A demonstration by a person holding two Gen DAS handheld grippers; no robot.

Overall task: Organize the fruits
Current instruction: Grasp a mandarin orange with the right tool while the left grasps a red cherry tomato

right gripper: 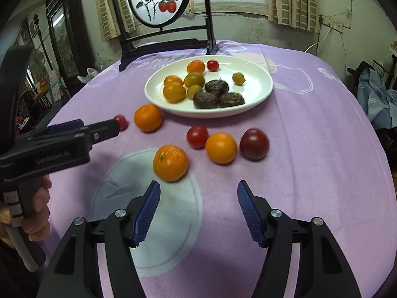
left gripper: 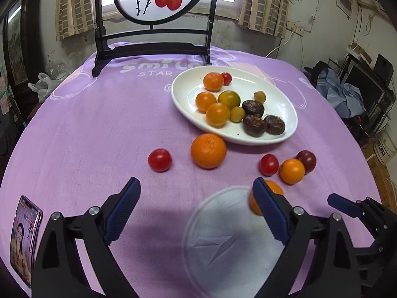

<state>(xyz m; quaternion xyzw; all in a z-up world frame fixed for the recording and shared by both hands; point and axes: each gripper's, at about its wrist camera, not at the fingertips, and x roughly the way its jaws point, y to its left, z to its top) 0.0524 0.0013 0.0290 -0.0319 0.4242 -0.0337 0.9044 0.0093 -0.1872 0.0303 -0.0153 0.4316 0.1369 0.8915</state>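
While hovering low over purple cloth (left gripper: 82, 129), both grippers standing spread, nothing between pads: left gripper (left gripper: 196, 196), right gripper (right gripper: 198, 193). Six fruits lying loose near white plate (right gripper: 260, 92), rest already on it. Risking: nudging nearest orange (right gripper: 170, 162) w/ left-side pad of right gripper, sending it rolling. Crowding red tomato (right gripper: 197, 136) cluster, mis-pinching.

Your left gripper (left gripper: 196, 186) has a matte black frame with triangular cut-outs. Each finger carries a ribbed blue pad (left gripper: 124, 211) and a round silver screw (left gripper: 93, 210) at its pivot. The right gripper (right gripper: 198, 188) is built identically, with matching blue pads (right gripper: 146, 213) and silver screws (right gripper: 120, 213). Seen side-on, the left unit has faint embossed lettering and a pistol-style handle. Your hand (right gripper: 37, 208) shows a white cuff with dark stripes.
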